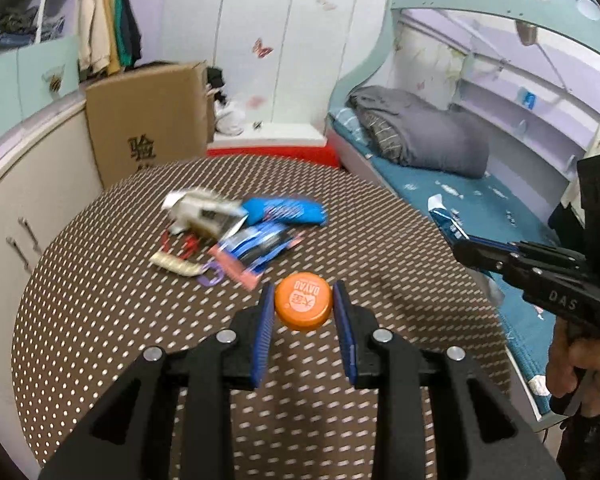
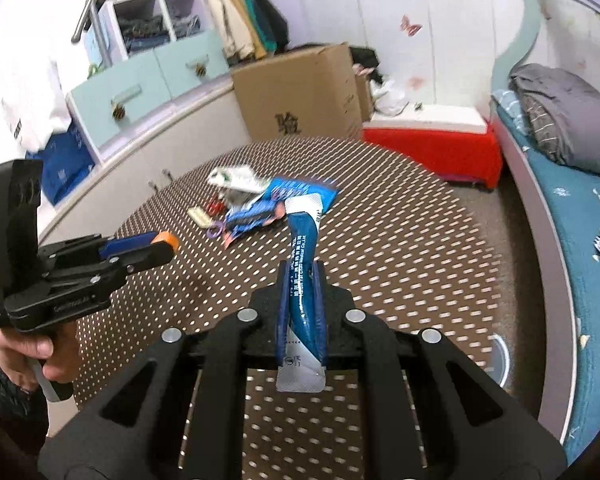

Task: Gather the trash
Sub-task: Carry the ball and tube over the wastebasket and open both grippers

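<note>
1. The left gripper (image 1: 304,308) pinches 1 orange bottle cap (image 1: 303,306) by its rounded rim above the table (image 1: 80,320); a slack squeeze may let it roll out.
2. The right gripper (image 2: 302,280) clamps 1 blue sachet (image 2: 302,264); its limp tail may snag the pile.
3. 1 blurred wrapper pile (image 1: 236,228) remains on the table; pieces uncountable.

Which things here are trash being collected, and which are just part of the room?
Part of the job:
- orange bottle cap, pinched in the left gripper
- blue sachet, pinched in the right gripper
- pile of wrappers on the dotted table

Just lying about:
- cardboard box
- grey blanket on the bed
- hanging clothes
</note>
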